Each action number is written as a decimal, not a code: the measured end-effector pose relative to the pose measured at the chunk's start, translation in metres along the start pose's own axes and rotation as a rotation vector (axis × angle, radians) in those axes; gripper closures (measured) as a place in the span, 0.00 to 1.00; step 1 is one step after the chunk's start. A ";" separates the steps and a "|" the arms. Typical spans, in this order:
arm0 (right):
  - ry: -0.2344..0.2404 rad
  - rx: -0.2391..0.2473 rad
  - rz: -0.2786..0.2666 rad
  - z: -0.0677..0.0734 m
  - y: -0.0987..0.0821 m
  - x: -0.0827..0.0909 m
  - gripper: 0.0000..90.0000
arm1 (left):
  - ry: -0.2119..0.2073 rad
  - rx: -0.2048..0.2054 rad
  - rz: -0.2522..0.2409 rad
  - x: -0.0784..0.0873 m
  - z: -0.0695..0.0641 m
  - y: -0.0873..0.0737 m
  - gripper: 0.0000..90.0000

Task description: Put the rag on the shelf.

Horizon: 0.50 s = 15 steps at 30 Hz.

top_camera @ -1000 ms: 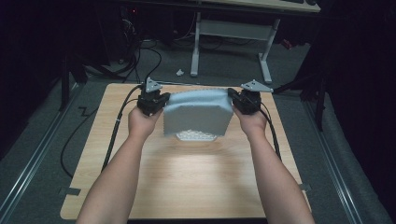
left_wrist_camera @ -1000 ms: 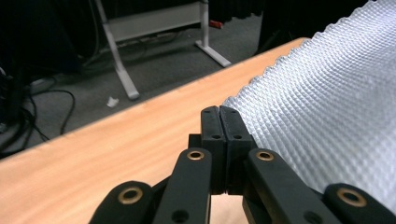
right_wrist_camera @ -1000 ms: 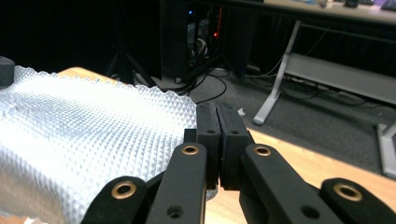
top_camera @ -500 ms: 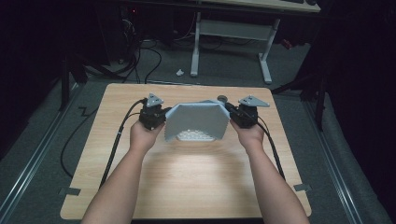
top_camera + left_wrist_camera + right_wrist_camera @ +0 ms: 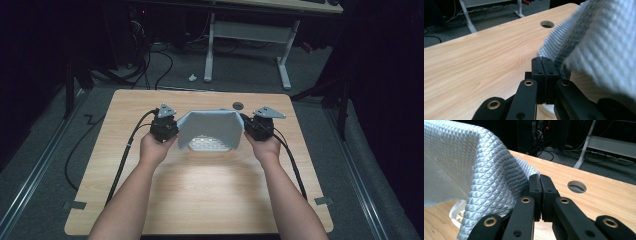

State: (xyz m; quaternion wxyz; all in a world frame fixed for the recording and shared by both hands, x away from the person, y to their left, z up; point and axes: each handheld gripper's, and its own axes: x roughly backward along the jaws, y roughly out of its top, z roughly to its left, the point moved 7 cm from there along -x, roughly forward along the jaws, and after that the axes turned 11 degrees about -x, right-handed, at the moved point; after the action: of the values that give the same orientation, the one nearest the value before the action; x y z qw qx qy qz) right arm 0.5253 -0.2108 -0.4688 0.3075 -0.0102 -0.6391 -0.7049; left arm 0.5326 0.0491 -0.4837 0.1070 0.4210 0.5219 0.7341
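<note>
While two claws, left claw (image 5: 172,131) and right claw (image 5: 248,126), each pinch one grey cloth (image 5: 210,127), one white object (image 5: 207,145) sits beneath.

The cloth (image 5: 210,127) drapes over a white object (image 5: 206,145), hiding most of it, so what it is stays unclear.

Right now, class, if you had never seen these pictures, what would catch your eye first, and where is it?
A pale grey waffle-weave cloth is stretched between the left gripper and the right gripper, lifted above the middle of the wooden table. Both grippers' jaws are shut on its edges. Under the cloth lies a white object, partly hidden, and a round hole sits near the table's far edge.
</note>
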 end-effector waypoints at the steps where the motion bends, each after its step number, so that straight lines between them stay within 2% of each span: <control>1: 0.000 0.000 0.000 0.000 0.000 0.000 1.00 | -0.003 0.004 0.004 0.000 0.001 -0.003 1.00; 8: -0.012 0.016 0.023 -0.001 -0.009 -0.003 1.00 | -0.019 0.023 -0.004 -0.003 -0.003 -0.013 0.99; 12: -0.016 0.009 0.026 -0.002 -0.013 -0.004 1.00 | -0.025 0.015 0.006 -0.004 -0.006 -0.015 0.99; 15: -0.034 0.003 0.051 -0.008 -0.022 -0.007 1.00 | -0.027 0.014 0.009 -0.006 -0.008 -0.018 0.99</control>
State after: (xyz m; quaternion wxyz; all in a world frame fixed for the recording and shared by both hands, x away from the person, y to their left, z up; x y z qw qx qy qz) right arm 0.5240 -0.2155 -0.4927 0.3146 -0.0378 -0.6448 -0.6956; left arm 0.5255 0.0473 -0.5031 0.1080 0.4340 0.5237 0.7251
